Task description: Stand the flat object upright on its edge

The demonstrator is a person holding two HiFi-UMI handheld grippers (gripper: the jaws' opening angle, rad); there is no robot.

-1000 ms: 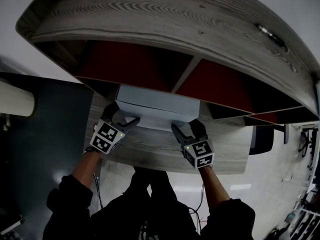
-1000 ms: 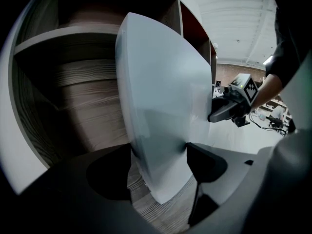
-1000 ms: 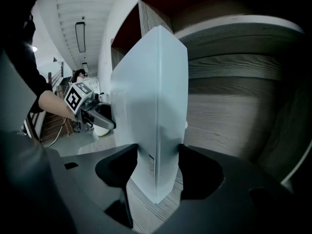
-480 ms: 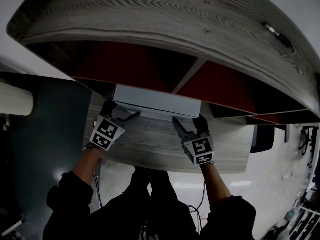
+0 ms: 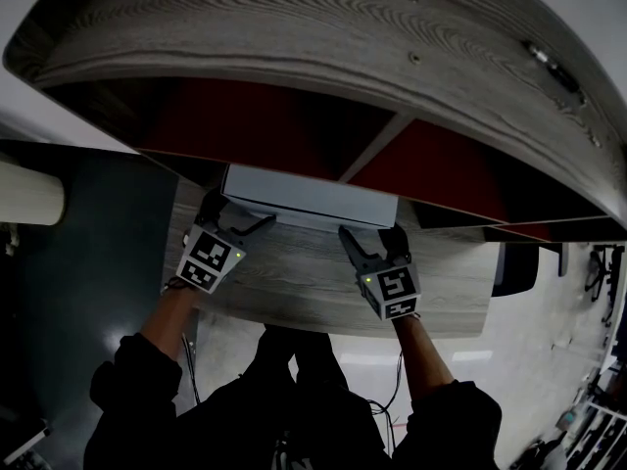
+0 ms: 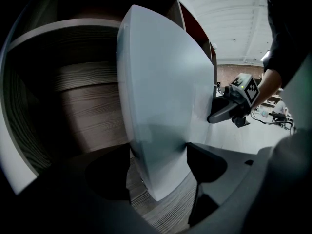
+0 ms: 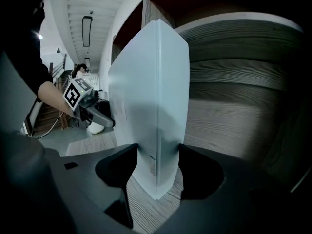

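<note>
A flat pale grey-blue box [image 5: 309, 197] stands on its long edge on the wood-grain shelf board [image 5: 294, 277], just under the upper shelf. My left gripper [image 5: 232, 223] is shut on its left end and my right gripper [image 5: 370, 245] on its right end. In the left gripper view the box [image 6: 161, 96] rises upright between the jaws of the left gripper [image 6: 158, 155], its lower corner on the wood, with the right gripper [image 6: 229, 108] at the far end. The right gripper view shows the box [image 7: 156, 96] pinched by the right gripper [image 7: 157, 157]; the left gripper [image 7: 90, 106] holds the other end.
A thick wooden upper shelf [image 5: 294, 37] overhangs the work area, with red back panels [image 5: 245, 120] and a vertical divider [image 5: 377, 150] behind the box. The board's front edge is close to my arms. A white cylinder [image 5: 24, 194] lies at the left, a dark chair [image 5: 514, 272] at the right.
The box has tipped further up onto its edge and shifted back toward the shelf; its broad face shows narrower from above. Both grippers moved with it, still holding its ends.
</note>
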